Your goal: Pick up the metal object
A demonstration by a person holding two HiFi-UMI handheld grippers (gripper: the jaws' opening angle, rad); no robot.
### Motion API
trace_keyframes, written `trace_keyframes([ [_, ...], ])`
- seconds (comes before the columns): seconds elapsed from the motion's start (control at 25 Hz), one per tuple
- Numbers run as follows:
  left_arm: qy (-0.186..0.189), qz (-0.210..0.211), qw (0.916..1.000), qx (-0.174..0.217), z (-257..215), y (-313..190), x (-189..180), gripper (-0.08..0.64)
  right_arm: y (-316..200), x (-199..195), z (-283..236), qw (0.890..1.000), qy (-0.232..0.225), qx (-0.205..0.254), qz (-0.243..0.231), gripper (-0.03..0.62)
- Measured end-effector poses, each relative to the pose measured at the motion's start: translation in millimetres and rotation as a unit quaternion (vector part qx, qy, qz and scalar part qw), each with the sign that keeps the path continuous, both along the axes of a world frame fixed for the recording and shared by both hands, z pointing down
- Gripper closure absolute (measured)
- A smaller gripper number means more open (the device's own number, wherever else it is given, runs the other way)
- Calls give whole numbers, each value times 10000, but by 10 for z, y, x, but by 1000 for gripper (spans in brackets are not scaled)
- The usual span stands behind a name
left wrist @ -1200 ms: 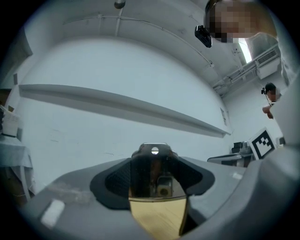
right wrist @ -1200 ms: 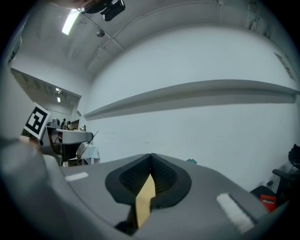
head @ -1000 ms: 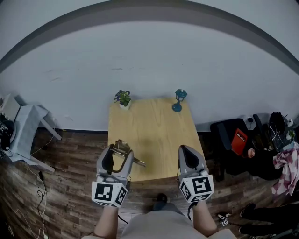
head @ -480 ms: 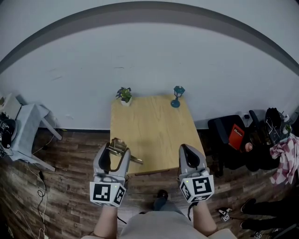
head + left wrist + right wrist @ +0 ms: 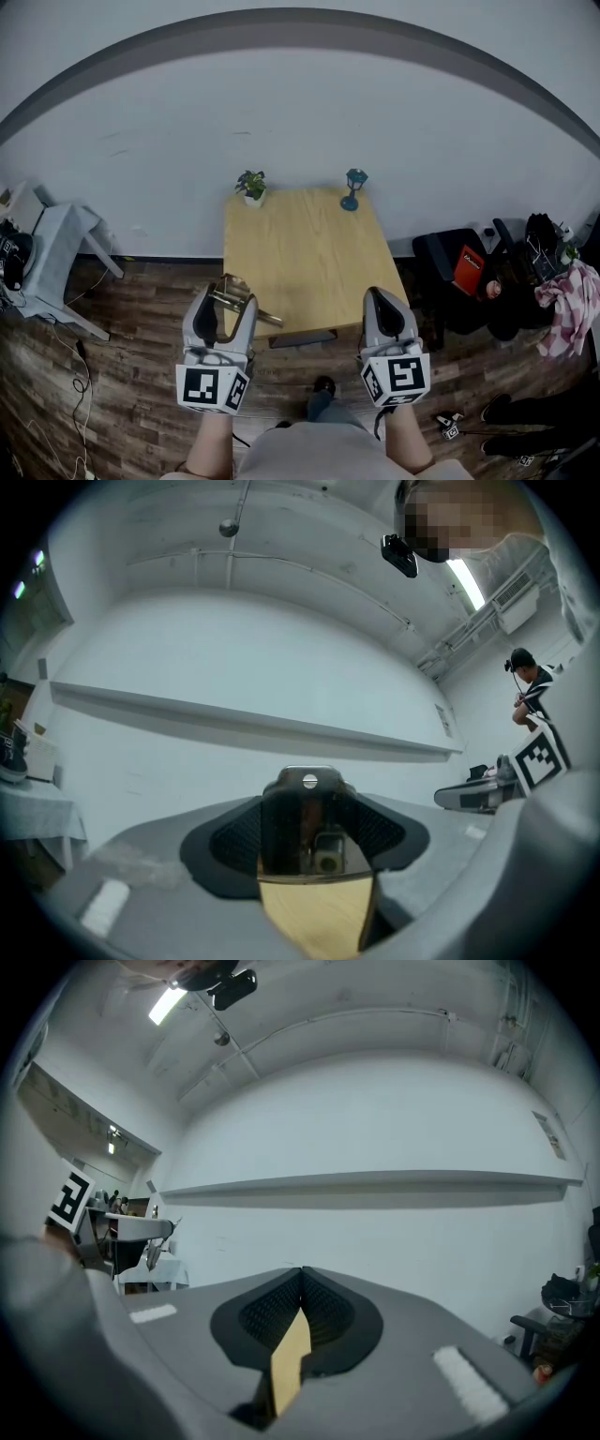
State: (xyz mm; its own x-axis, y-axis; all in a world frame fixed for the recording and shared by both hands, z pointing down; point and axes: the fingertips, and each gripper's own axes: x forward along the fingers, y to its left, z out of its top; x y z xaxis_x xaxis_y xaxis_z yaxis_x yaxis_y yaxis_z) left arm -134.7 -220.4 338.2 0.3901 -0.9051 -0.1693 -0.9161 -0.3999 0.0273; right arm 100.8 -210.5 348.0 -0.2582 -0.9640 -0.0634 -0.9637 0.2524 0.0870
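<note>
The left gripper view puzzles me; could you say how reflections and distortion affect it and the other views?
Left gripper view: the metal object in the left gripper mirrors wood colour, and fisheye bows the wall ledge. Right gripper view: same bowing, a ceiling lamp glares upper left. Head view: barrel curve, dark corners, even light.

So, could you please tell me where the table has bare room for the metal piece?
Nearly all the wooden table is bare for the metal piece, from the near edge to the far one. Only the far corners are taken: potted plant left, blue lamp right; the strip between them is free.
</note>
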Motion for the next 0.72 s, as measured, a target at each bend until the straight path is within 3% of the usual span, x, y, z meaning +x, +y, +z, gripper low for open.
trace_keyframes([
  [0.72, 95, 29, 9998, 173, -88, 387, -170, 259, 392, -113, -107, 9997, -68, 185, 121, 591],
])
